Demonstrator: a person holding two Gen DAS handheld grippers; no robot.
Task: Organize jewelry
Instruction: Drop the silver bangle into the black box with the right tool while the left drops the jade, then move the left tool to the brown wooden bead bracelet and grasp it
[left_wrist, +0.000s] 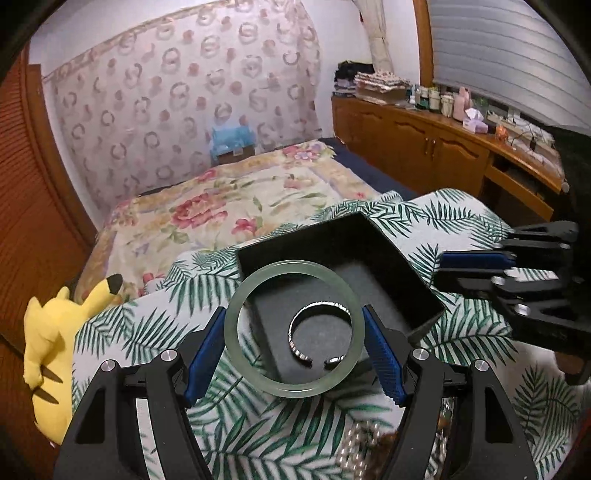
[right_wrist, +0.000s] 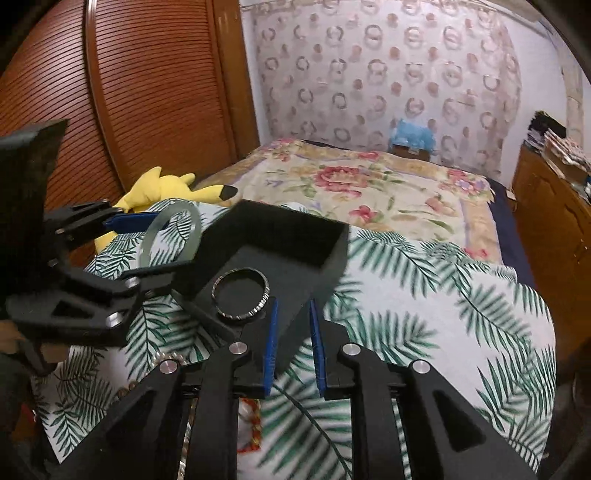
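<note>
One pale green translucent bangle is clamped in the left claw above the black box; only the right view shows the right claw part-open, empty

The left gripper has its blue-padded fingers spread wide and pressed against the outer rim of a pale green bangle. The right gripper reaches forward, fingers parted narrowly, gripping nothing.
</note>
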